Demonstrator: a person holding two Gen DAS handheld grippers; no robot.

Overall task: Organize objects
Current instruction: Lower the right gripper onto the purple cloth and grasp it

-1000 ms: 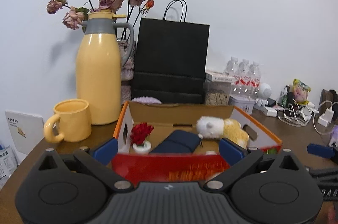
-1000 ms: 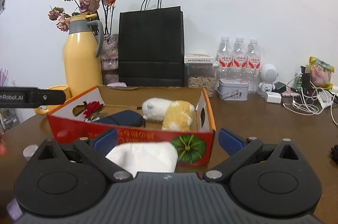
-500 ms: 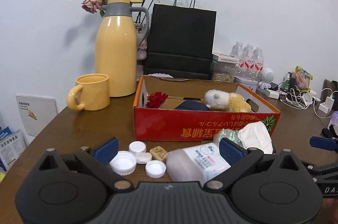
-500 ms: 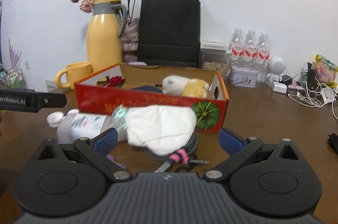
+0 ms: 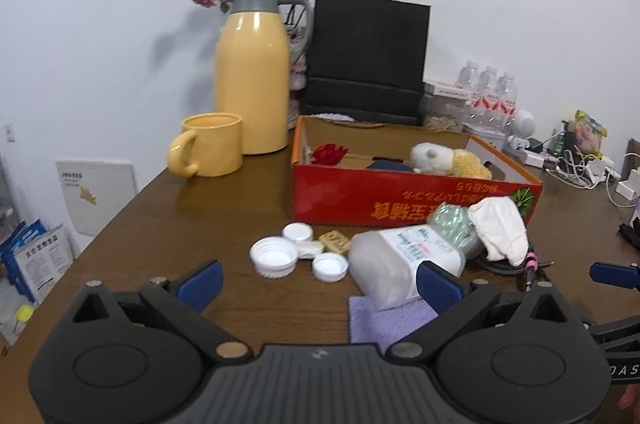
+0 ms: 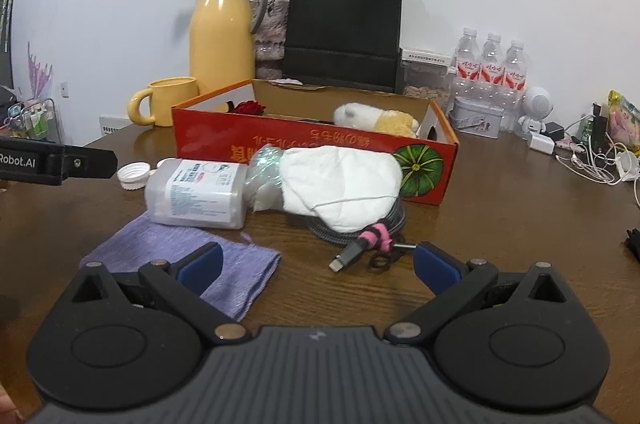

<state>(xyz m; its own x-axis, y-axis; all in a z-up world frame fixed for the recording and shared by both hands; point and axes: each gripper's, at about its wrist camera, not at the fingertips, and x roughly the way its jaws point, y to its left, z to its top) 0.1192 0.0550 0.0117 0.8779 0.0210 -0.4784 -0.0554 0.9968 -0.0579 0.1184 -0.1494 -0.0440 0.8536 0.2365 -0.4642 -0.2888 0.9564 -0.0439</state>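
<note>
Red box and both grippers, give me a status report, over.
Left gripper open, empty. Right gripper open, empty. Red box holds plush toy; bottle, mask, cable, purple cloth loose in front.

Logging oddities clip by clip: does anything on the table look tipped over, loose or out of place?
Yes. The plastic bottle lies on its side in front of the red box, uncapped, with loose white caps beside it. A white cloth is slumped over a coiled cable. No spill is visible.
</note>
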